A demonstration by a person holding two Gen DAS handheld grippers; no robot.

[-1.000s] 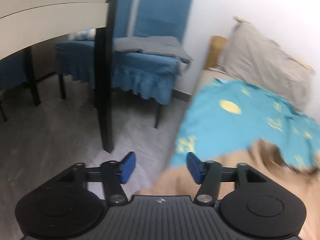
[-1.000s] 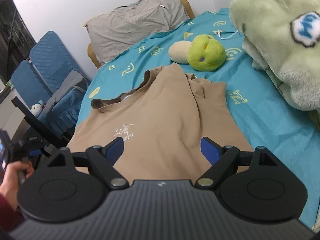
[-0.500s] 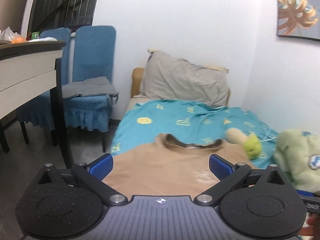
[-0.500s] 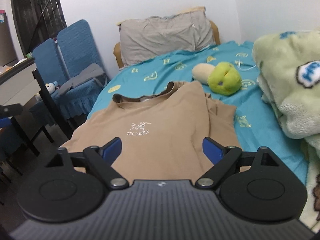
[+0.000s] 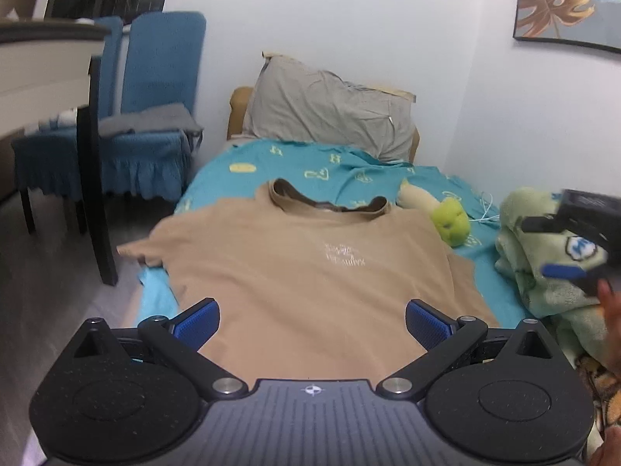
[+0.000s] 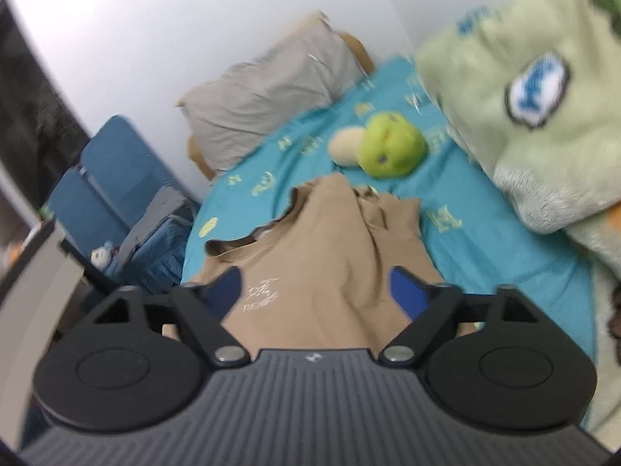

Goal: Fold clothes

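A tan t-shirt [image 5: 310, 272] with a small white chest logo lies spread face up on the bed, collar toward the pillow. Its left sleeve hangs over the bed's left edge; its right side is bunched in folds. It also shows in the right wrist view [image 6: 330, 256]. My left gripper [image 5: 310, 322] is open and empty above the shirt's hem. My right gripper [image 6: 316, 291] is open and empty above the shirt's lower part. The right gripper also appears at the right edge of the left wrist view [image 5: 574, 240], blurred.
A teal bedsheet [image 5: 349, 171] covers the bed. A grey pillow [image 5: 330, 112] leans at the head. A green plush toy [image 5: 450, 221] lies right of the collar. A fluffy green blanket [image 6: 524, 116] is piled on the right. Blue chairs [image 5: 151, 116] and a dark table leg [image 5: 93, 202] stand left.
My left gripper swung from the floor and chairs to face the bed and opened wider. My right gripper tilted and moved, blurring its view.
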